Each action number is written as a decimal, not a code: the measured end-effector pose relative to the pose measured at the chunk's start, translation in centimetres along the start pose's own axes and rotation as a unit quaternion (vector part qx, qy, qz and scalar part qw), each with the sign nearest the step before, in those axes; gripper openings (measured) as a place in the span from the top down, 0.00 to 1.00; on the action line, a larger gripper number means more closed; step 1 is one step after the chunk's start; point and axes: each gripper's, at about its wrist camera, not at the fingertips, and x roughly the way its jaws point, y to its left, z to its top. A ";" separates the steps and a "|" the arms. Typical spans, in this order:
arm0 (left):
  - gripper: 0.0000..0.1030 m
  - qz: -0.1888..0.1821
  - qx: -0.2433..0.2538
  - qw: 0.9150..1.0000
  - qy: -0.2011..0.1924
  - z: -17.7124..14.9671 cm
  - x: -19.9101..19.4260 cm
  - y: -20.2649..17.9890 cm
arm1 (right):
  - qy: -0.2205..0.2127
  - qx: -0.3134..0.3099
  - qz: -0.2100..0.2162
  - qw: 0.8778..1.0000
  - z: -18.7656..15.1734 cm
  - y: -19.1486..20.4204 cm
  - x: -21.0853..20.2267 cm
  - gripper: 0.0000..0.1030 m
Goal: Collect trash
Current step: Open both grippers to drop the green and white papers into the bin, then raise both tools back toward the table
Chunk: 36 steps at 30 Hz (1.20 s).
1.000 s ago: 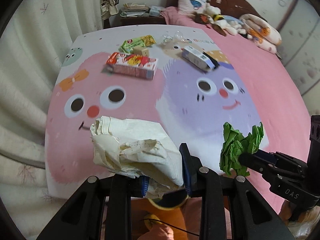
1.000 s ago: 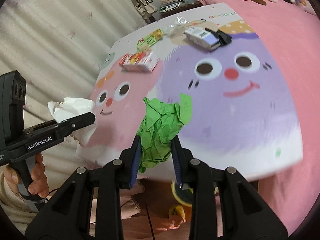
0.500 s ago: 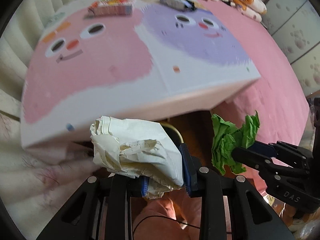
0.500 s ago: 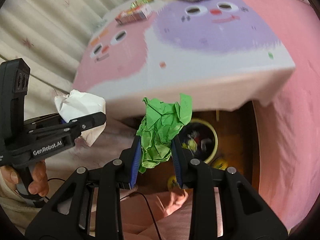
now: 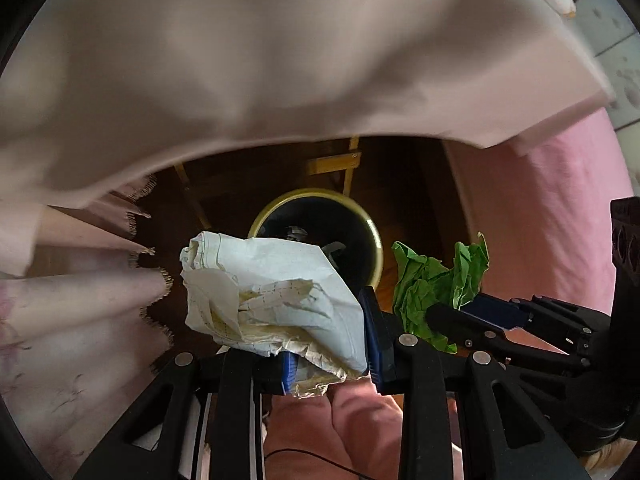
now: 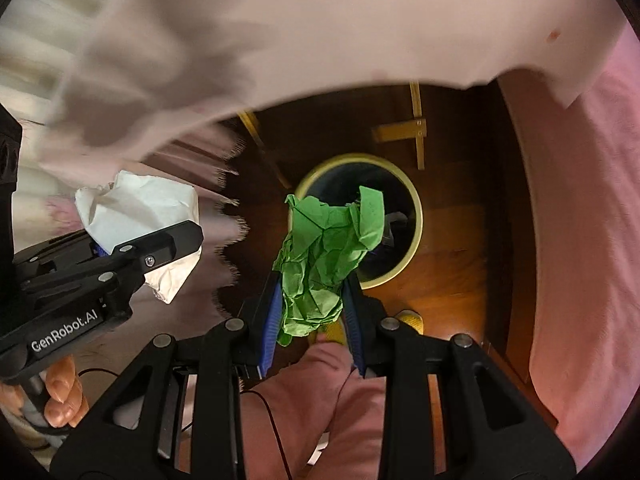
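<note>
Trash bin stands on dark wooden floor under tablecloth.

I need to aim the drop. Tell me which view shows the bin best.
The right wrist view: the yellow-rimmed bin shows most of its rim and dark inside, only partly covered by the green paper. In the left wrist view the white paper hides its near half.

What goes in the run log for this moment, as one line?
phase: carry to bin | left gripper: shut on white paper wad | right gripper: shut on green paper wad | yellow-rimmed bin: on floor below, nothing released
</note>
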 end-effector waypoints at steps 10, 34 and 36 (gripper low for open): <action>0.68 0.018 -0.024 0.999 0.015 0.4 11.9 3.5 | 0.022 0.012 -0.004 1.000 2.4 -4.8 12.9 0.73; 0.15 0.047 -0.063 0.997 -0.017 3.0 9.8 4.5 | 0.006 0.039 -0.015 0.999 4.2 -6.5 13.4 0.51; 0.15 0.049 -0.064 0.997 -0.022 3.0 8.2 4.1 | 0.003 0.040 -0.015 0.999 4.1 -6.2 12.2 0.51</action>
